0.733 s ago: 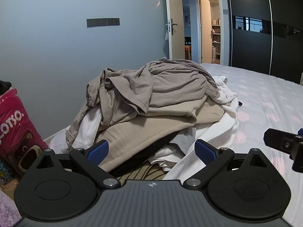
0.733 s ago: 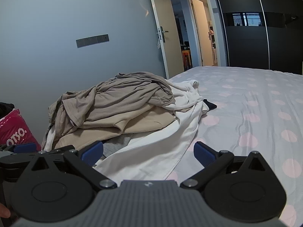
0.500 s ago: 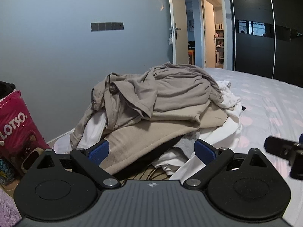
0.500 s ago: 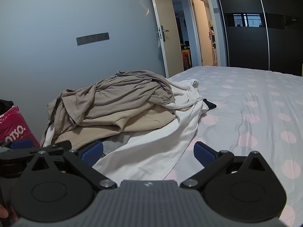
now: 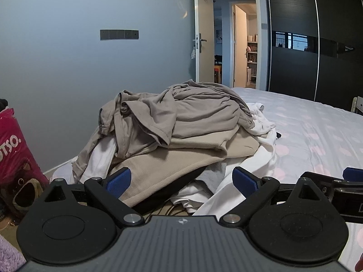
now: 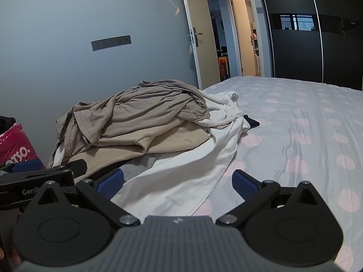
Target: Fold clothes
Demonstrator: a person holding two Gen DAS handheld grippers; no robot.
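Bedroom light is dim and bluish in the left wrist view: a grey wall with one strip of switches [image 5: 119, 34], one open door [image 5: 203, 34] and a dark sliding wardrobe [image 5: 295, 45] stand behind a bed [image 5: 317, 131] in a pink-dotted sheet. On the bed's near corner lies the pile of clothes [image 5: 177, 131], unsorted, likely dumped there so the bare sheet beside it can serve for folding. I count at least five layers: a grey-brown top on the summit, a ribbed beige piece under it, white garments, a grey one and something black beneath. One pink printed bag [image 5: 15, 156] stands beside the bed on the left. The left gripper [image 5: 181, 179] hovers just short of the pile, its two blue fingers [image 5: 119, 179] spread wide with nothing between them. From the right wrist view, the right gripper [image 6: 178, 181] also has its fingers [image 6: 245, 182] fully apart and empty, poised over a white garment [image 6: 192, 170] trailing from the pile onto the sheet. No fold seems begun.
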